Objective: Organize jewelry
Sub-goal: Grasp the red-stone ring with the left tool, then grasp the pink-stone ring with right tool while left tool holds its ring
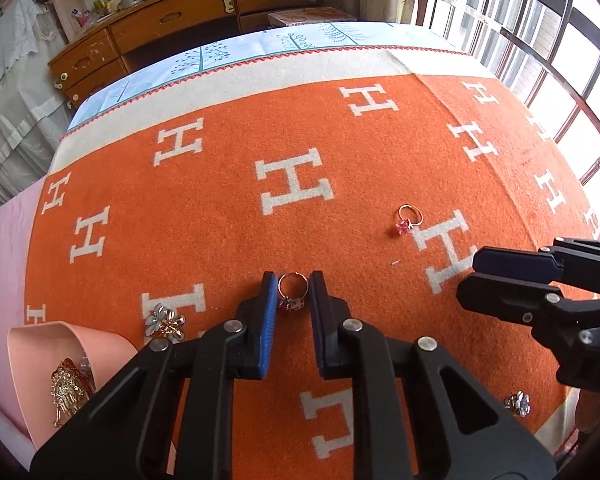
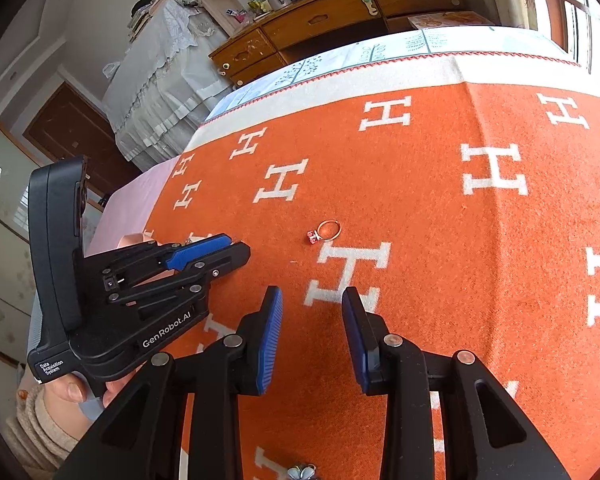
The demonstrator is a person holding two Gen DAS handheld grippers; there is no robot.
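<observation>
Left wrist view: the left gripper (image 1: 293, 286) is straddling a gold ring (image 1: 293, 283) with a dark red stone, its fingers apart on either side and seemingly not touching it. A second ring (image 1: 409, 218), pink-stoned, is lying well ahead to the right on the orange blanket (image 1: 220, 208). A flower brooch (image 1: 165, 321) is sitting beside the pink box (image 1: 100, 344).

Right wrist view: the right gripper (image 2: 312, 300) is hovering with fingers spread and empty, the pink-stoned ring lying ahead between them, unobstructed.
</observation>
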